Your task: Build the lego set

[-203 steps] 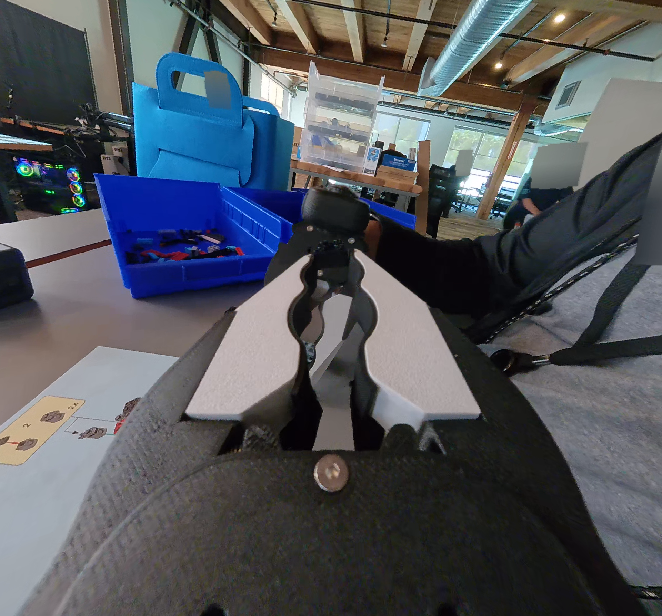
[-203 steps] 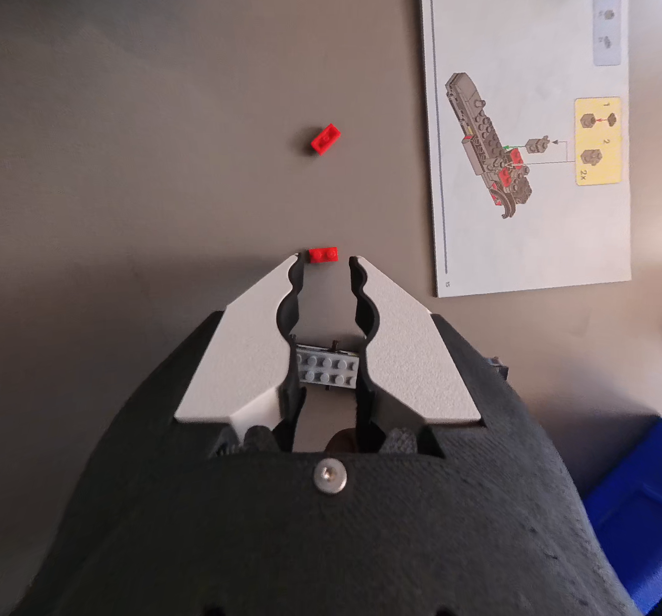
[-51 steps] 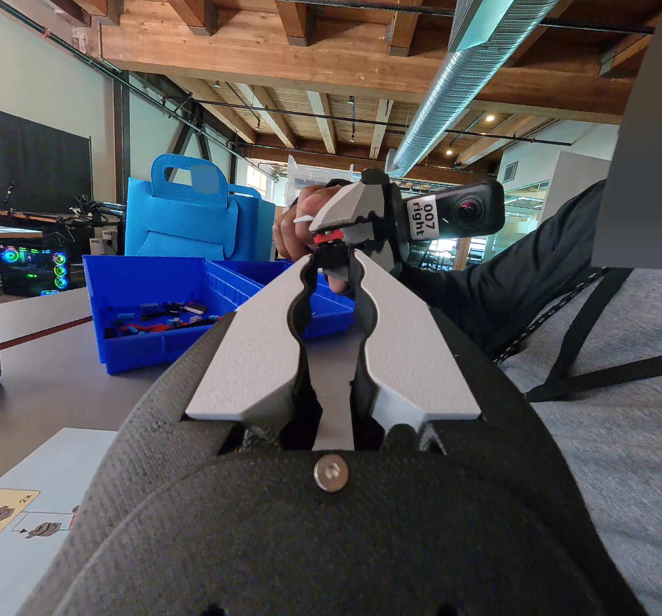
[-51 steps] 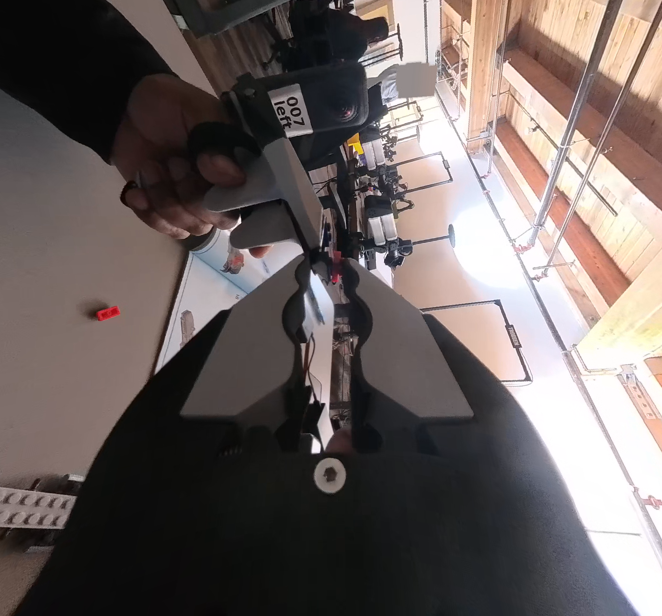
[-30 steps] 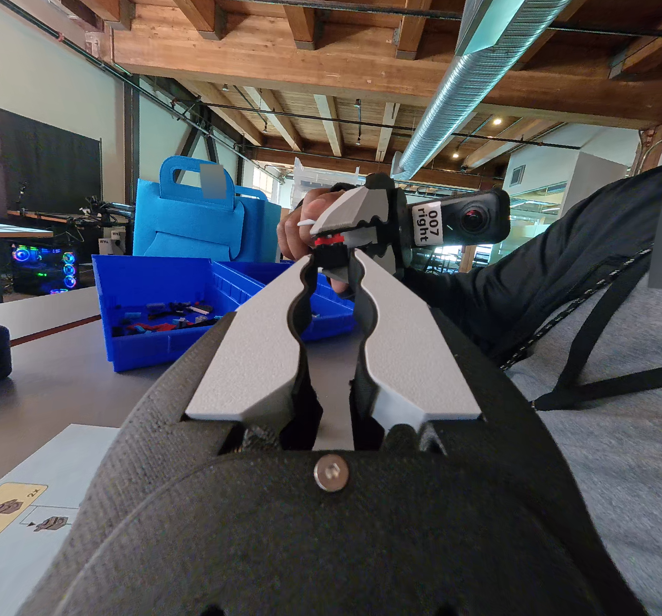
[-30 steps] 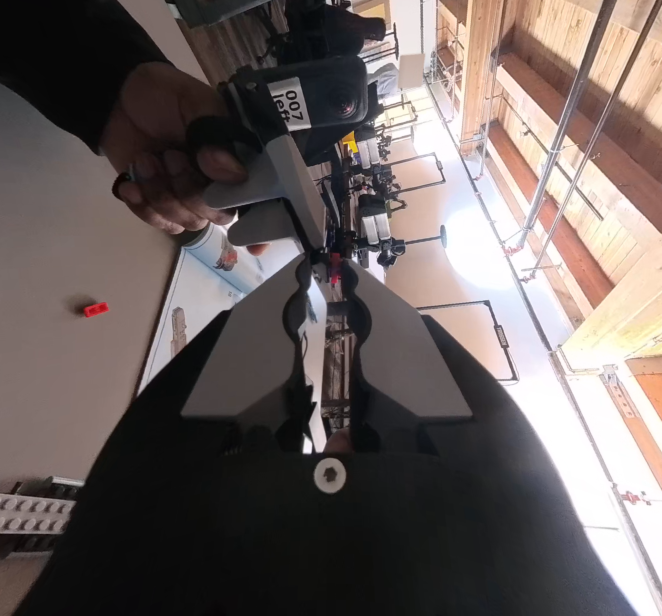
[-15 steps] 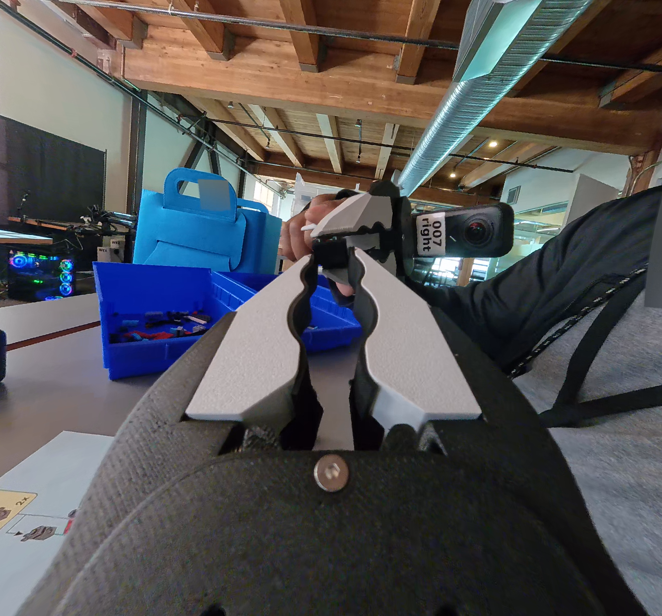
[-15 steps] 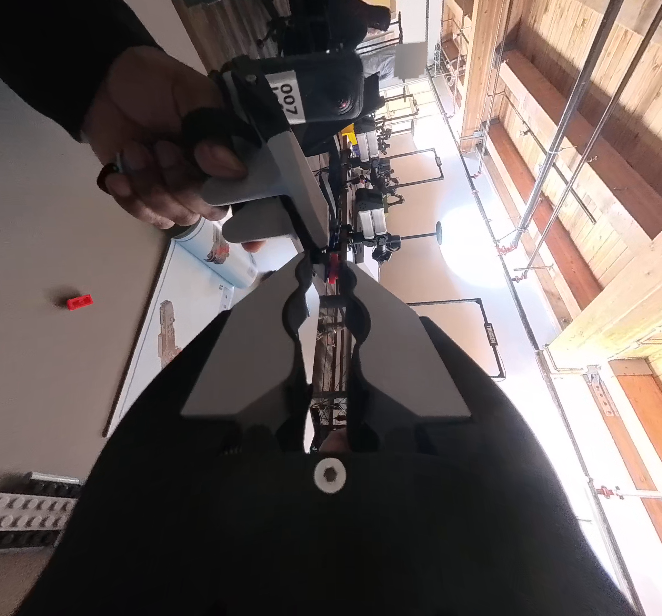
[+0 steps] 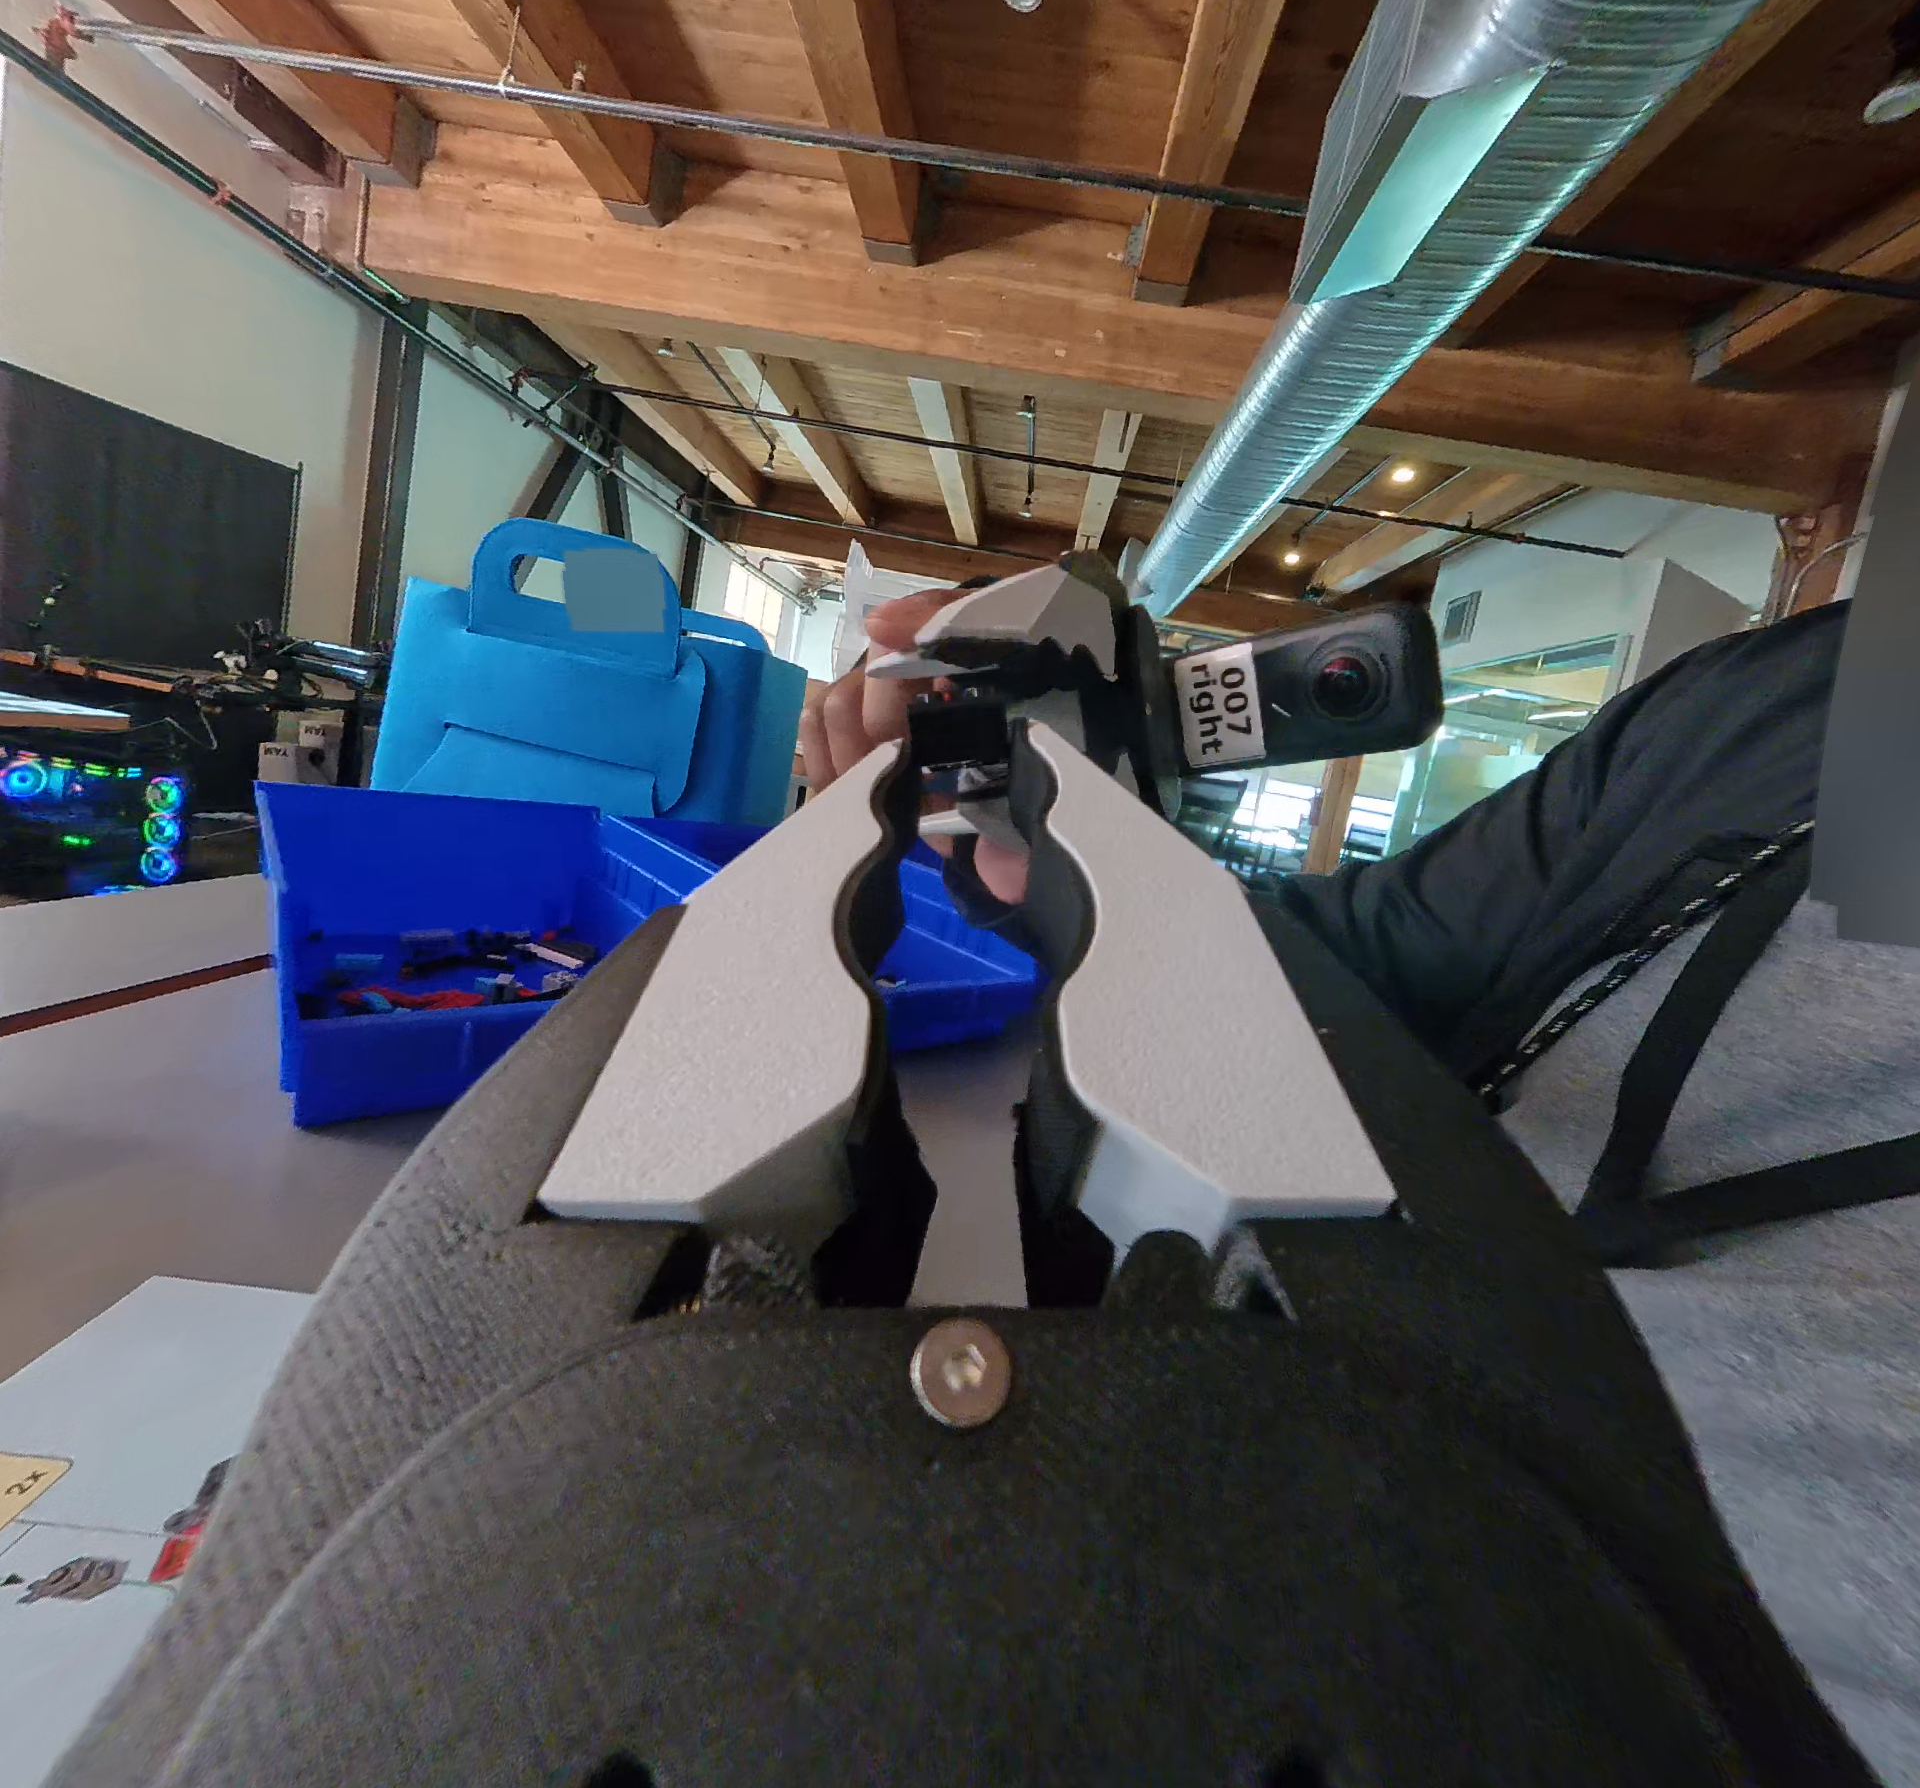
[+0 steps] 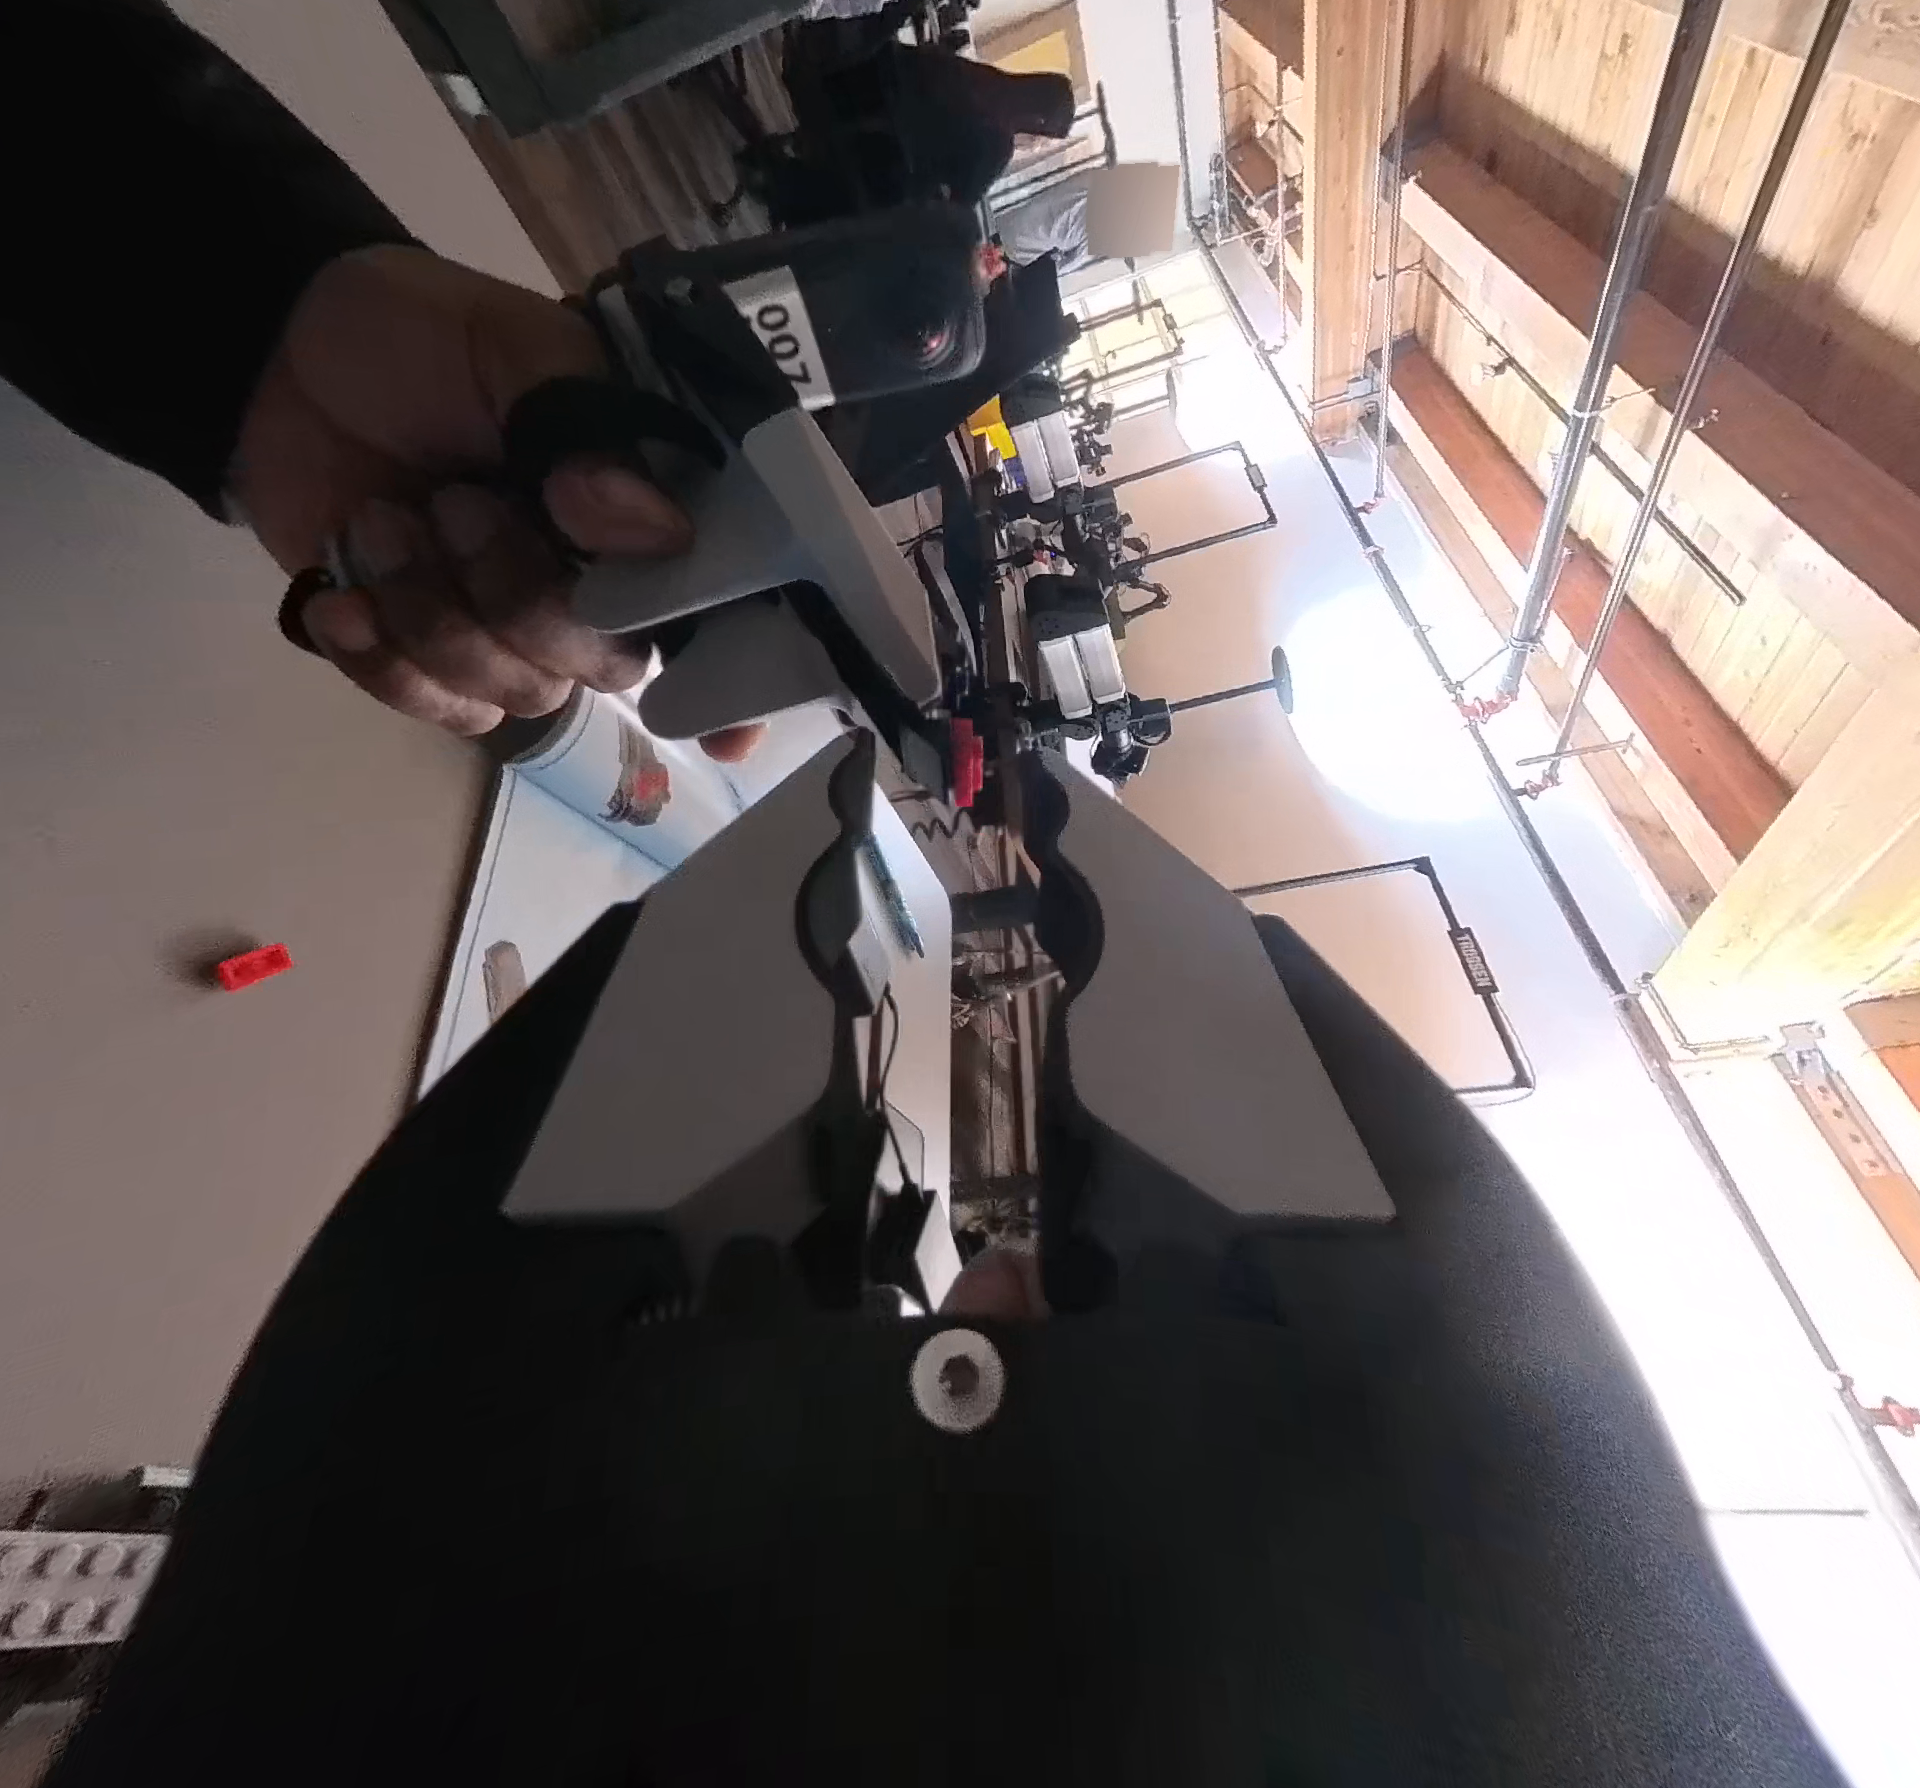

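Observation:
My left gripper (image 9: pixel 963 746) is shut on a small dark lego piece (image 9: pixel 956 736), held up in the air. In the right wrist view a small red brick (image 10: pixel 968 762) sits on the end of that dark piece (image 10: pixel 920 751). My right gripper (image 10: pixel 951 762) faces the left one tip to tip. Its jaws stand apart on either side of the red brick without touching it. A second red brick (image 10: pixel 249 966) lies on the grey table (image 10: pixel 156 803). The instruction booklet (image 10: pixel 582 865) lies beside it.
A blue bin (image 9: pixel 416 907) with several loose pieces stands on the table, with a blue felt bag (image 9: pixel 582 689) behind it. A light grey studded plate assembly (image 10: pixel 62 1582) lies at the table's edge. A person's dark sleeve (image 9: pixel 1558 865) reaches in from the right. My right gripper's tips are some 20 cm from the light grey studded plate assembly (image 10: pixel 62 1582).
My right gripper's jaws have opened and let go of the red brick, which stays on the dark piece in the left gripper. Both grippers tilted slightly.

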Demonstrator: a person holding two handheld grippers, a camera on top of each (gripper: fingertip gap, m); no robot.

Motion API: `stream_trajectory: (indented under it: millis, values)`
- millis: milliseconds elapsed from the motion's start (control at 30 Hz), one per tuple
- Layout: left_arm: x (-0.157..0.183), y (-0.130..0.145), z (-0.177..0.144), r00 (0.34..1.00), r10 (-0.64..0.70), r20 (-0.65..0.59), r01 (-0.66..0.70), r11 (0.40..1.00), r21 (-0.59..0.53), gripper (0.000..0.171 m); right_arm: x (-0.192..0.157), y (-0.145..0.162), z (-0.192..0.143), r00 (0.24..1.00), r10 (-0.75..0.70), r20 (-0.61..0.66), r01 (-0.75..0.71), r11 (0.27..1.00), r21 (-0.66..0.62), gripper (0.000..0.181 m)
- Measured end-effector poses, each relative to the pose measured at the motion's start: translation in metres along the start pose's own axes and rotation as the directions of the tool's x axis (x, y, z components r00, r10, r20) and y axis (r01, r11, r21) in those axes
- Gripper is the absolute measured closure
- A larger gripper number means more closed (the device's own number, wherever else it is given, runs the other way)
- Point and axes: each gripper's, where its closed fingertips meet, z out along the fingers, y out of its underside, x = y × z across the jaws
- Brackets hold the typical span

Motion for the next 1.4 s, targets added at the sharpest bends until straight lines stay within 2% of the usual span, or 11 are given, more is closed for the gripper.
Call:
stream_trajectory:
  millis: [267, 967, 1067, 1167, 1233, 1400]
  values:
    - [0.0, -0.005, -0.003, 0.998, -0.049, -0.025, 0.05, 0.998, 0.036, 0.154, 0.003, -0.003, -0.001, 1.0, -0.021, -0.003, 0.021, 1.0, 0.013, 0.171]
    - [-0.001, -0.006, -0.005, 0.998, -0.055, -0.026, 0.056, 0.998, 0.041, 0.154, 0.001, -0.003, -0.001, 0.997, -0.061, 0.049, 0.061, 0.998, 0.007, 0.174]
    - [0.0, -0.008, -0.006, 0.998, -0.052, -0.031, 0.054, 0.997, 0.05, 0.154, 0.001, -0.004, 0.0, 0.998, -0.03, 0.052, 0.029, 0.999, 0.013, 0.173]
    - [0.001, -0.011, -0.008, 0.996, -0.073, -0.054, 0.077, 0.995, 0.07, 0.154, 0.002, -0.006, 0.002, 0.998, 0.013, 0.059, -0.015, 0.999, 0.03, 0.151]
    - [0.003, -0.013, -0.009, 0.994, -0.081, -0.067, 0.086, 0.993, 0.079, 0.154, 0.004, -0.006, 0.005, 0.999, 0.016, 0.049, -0.017, 0.999, 0.031, 0.149]
    - [0.002, -0.015, -0.01, 0.992, -0.099, -0.077, 0.106, 0.99, 0.094, 0.154, 0.003, -0.009, 0.011, 0.997, 0.021, 0.071, -0.024, 0.999, 0.036, 0.165]
